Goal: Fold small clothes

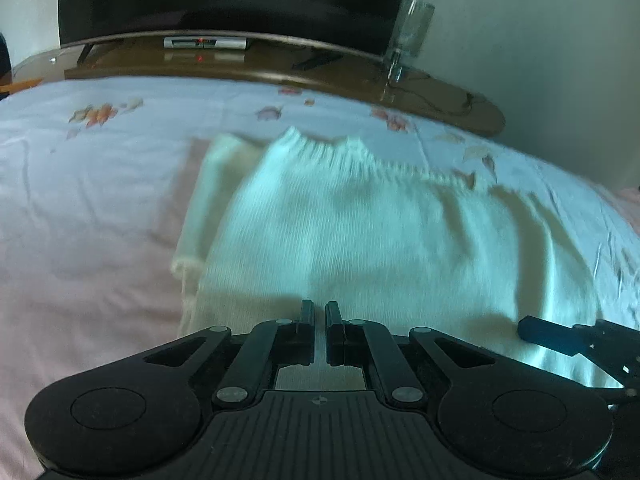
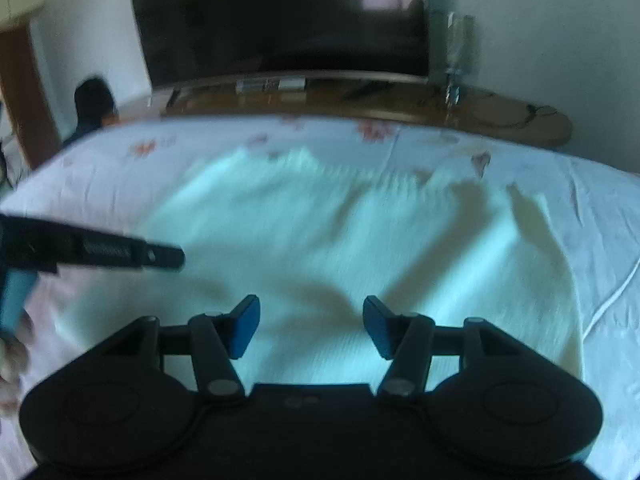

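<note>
We see the white knit garment (image 1: 360, 232) spread flat on the bed (image 1: 80, 200). Left hand-held gripper (image 1: 320, 312) clenched w/ nothing between; right hand-held gripper (image 2: 312, 320) released, above the cloth.

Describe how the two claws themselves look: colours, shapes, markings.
Left claw: matte black, two rounded lobes, silver pivot pins, a ribbed centre plate with a small crosshair mark. Right claw: same black lobed body, but its finger pads are blue. No cables or sleeves visible.

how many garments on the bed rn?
1: a white knit garment spread mid-bed, its left side folded under. A layer beneath could be hidden.
</note>
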Action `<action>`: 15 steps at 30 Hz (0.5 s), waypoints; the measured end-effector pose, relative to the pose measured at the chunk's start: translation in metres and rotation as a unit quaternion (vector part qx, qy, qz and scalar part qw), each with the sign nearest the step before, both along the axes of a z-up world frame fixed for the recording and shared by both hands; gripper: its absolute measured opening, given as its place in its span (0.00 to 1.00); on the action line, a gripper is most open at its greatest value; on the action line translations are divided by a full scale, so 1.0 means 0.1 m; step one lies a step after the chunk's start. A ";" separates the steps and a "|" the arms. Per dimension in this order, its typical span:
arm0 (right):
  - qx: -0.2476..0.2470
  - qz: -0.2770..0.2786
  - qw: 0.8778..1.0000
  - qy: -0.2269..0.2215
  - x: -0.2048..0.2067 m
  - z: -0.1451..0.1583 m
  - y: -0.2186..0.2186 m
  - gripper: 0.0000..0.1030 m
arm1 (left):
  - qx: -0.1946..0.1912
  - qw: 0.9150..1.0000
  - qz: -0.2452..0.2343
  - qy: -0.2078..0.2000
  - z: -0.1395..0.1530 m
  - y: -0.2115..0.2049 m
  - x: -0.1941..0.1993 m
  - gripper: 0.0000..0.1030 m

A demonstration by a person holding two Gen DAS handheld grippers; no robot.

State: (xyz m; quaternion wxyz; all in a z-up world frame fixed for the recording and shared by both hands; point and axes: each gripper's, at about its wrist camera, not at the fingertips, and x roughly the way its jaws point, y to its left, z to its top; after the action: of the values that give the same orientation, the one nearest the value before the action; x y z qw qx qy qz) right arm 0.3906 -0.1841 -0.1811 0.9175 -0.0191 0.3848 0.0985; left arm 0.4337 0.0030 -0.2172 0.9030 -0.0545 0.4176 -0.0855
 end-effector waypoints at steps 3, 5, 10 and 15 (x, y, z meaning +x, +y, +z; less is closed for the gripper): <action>-0.026 0.008 1.000 0.010 -0.07 -0.08 0.06 0.55 | 0.013 1.000 -0.003 0.001 -0.02 0.00 -0.08 0.04; -0.015 0.000 1.000 0.004 -0.14 -0.02 0.06 0.55 | 0.018 1.000 0.001 0.013 0.02 0.00 -0.10 0.04; -0.001 -0.009 1.000 -0.004 -0.26 0.09 0.03 0.56 | 0.074 0.997 -0.005 0.038 0.08 -0.10 -0.17 0.04; 0.010 -0.022 1.000 -0.002 -0.36 0.12 0.00 0.56 | 0.107 0.993 -0.016 0.052 0.10 -0.17 -0.22 0.04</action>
State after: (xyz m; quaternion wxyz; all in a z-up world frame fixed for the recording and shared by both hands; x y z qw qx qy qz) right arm 0.3545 -0.1838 -0.1687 0.9206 -0.0013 0.3817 0.0824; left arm 0.4119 -0.0136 -0.2070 0.8794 0.0445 0.4712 -0.0518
